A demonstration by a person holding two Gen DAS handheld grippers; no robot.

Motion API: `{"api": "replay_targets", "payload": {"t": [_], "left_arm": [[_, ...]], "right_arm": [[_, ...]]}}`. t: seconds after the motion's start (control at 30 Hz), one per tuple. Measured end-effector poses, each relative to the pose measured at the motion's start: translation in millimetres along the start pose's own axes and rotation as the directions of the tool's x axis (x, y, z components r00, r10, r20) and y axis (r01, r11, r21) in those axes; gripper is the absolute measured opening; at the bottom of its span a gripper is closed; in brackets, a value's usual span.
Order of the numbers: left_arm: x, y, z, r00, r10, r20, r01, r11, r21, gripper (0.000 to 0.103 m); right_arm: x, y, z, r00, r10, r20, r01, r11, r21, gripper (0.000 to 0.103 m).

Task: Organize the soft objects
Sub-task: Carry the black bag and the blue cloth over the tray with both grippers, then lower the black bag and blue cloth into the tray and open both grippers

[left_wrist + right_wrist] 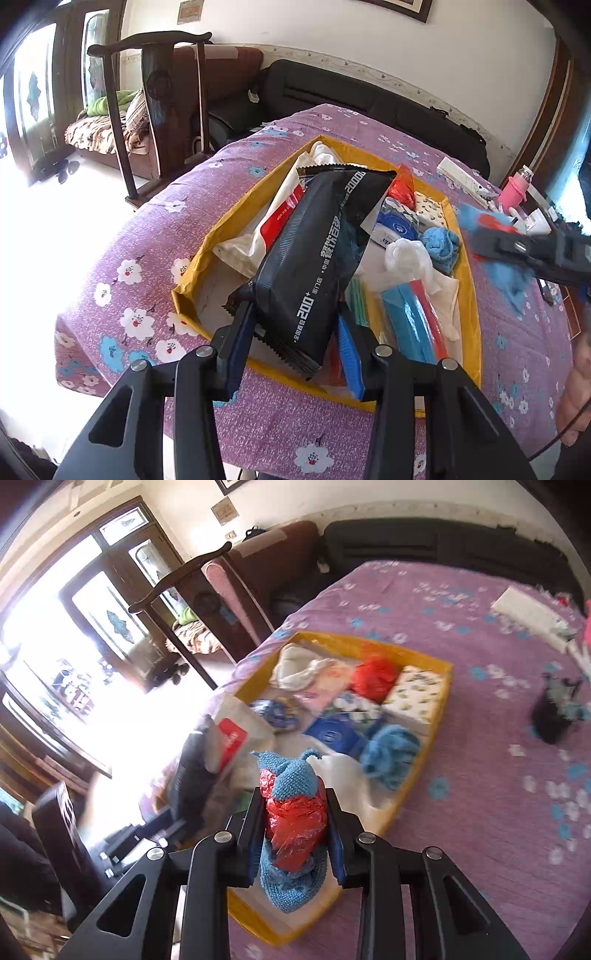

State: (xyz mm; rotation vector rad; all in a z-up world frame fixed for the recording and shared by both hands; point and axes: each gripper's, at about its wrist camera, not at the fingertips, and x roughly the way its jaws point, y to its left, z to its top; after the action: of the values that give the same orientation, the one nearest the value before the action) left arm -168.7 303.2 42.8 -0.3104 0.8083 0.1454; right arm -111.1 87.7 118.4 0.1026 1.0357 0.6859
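Left gripper (295, 328) clamps a black wipes pack (317, 258) above the yellow tray (221, 229); right gripper (295, 823), jaws shut on a blue knit cloth (291, 775) wrapping red plastic (295, 823), hovers at the tray's 6 o'clock edge. Held by one end, the pack could slip out.

One yellow tray (474, 295) sits on one purple floral cloth (155, 236). Two grippers work above it: the left gripper (295, 332) holds one black pack (317, 254), the right gripper (293, 823) one blue knit piece (291, 775) with one red plastic bag (295, 827). One wooden chair (122, 122) stands behind.
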Motion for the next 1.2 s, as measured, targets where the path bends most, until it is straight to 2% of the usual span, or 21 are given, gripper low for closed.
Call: {"api": "replay_targets", "payload": {"t": [0.1, 0.17, 0.27, 0.37, 0.5, 0.7, 0.83, 0.87, 0.93, 1.03, 1.2], "left_arm": [[-1, 6, 1, 0.998, -0.057, 0.01, 0.058, 0.998, -0.008, 0.052], [-5, 8, 1, 0.997, -0.07, 0.019, 0.071, 0.997, -0.005, 0.063], [-17, 12, 3, 0.996, -0.069, 0.054, 0.069, 0.998, -0.011, 0.078], [-29, 17, 6, 0.995, -0.033, 0.094, 0.035, 0.999, -0.012, 0.084], [-36, 21, 8, 0.993, 0.022, 0.114, -0.02, 1.0, -0.018, 0.085], [-35, 28, 8, 0.988, 0.103, 0.116, -0.101, 0.995, -0.024, 0.085], [-34, 30, 7, 0.987, 0.116, 0.107, -0.114, 0.993, -0.029, 0.085], [-35, 30, 7, 0.987, 0.118, 0.106, -0.116, 0.993, -0.029, 0.085], [-37, 28, 7, 0.987, 0.121, 0.107, -0.119, 0.993, -0.026, 0.085], [-41, 23, 5, 0.986, 0.123, 0.112, -0.122, 0.992, -0.019, 0.085], [-53, 12, 2, 0.983, 0.129, 0.129, -0.13, 0.992, -0.003, 0.086]], "right_arm": [[29, 6, 15, 0.998, 0.041, -0.036, -0.039, 0.998, 0.045, 0.032], [49, 5, 24, 0.995, 0.074, -0.062, -0.069, 0.994, 0.088, 0.033], [71, 2, 33, 0.991, 0.105, -0.077, -0.093, 0.985, 0.145, 0.033], [89, 1, 40, 0.992, 0.086, -0.088, -0.072, 0.984, 0.16, 0.034], [109, 7, 43, 0.994, 0.004, -0.105, 0.01, 0.991, 0.132, 0.034], [126, 22, 40, 0.986, -0.119, -0.119, 0.123, 0.992, 0.032, 0.034], [119, 31, 39, 0.984, -0.143, -0.106, 0.142, 0.99, -0.014, 0.035], [115, 34, 40, 0.985, -0.142, -0.098, 0.14, 0.99, -0.025, 0.037], [100, 42, 40, 0.986, -0.153, -0.063, 0.15, 0.987, -0.058, 0.053], [74, 51, 42, 0.986, -0.168, 0.01, 0.168, 0.981, -0.095, 0.068], [34, 58, 36, 0.98, -0.169, 0.101, 0.181, 0.976, -0.124, 0.073]]}}
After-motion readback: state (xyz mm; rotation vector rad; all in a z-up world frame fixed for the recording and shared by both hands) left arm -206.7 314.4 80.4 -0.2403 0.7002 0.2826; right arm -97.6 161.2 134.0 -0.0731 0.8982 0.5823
